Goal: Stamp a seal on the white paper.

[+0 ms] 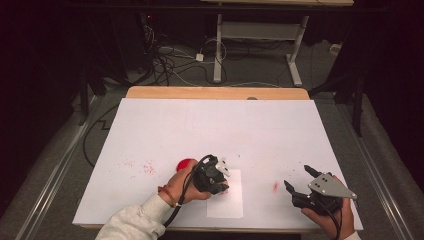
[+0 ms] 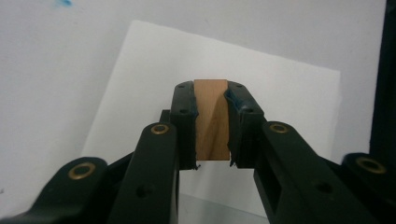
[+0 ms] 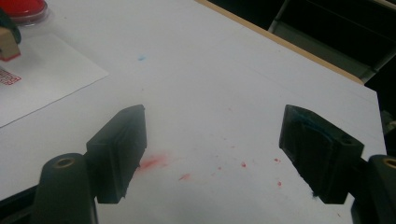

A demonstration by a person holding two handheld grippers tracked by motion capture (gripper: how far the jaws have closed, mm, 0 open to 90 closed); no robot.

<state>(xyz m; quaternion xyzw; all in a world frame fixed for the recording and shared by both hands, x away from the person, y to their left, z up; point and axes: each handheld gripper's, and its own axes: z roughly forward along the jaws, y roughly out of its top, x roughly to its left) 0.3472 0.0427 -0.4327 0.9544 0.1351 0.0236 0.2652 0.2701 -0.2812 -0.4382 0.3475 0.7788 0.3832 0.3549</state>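
Observation:
My left gripper point(image 1: 220, 186) point(image 2: 211, 87) points down over a small white paper sheet point(image 1: 229, 204) point(image 2: 285, 93) near the table's front edge. It is shut on a wooden stamp block point(image 2: 211, 119), whose pale wood is clamped between both pads. The stamp point(image 3: 8, 46) hangs just above the sheet point(image 3: 51, 74), and a red printed mark point(image 3: 8, 77) lies on the paper beside it. A round red ink pad point(image 1: 186, 163) point(image 3: 22, 7) sits just left of that hand. At the front right, my right gripper point(image 1: 296, 176) point(image 3: 212, 119) is open, with nothing between its jaws.
The table is covered by a white sheet point(image 1: 215, 125), with a wooden edge point(image 1: 215, 92) at the far side. A red smudge point(image 1: 275, 186) point(image 3: 152, 162) lies in front of the right gripper. Red specks point(image 1: 147, 167) dot the left part. Cables and a desk frame stand beyond.

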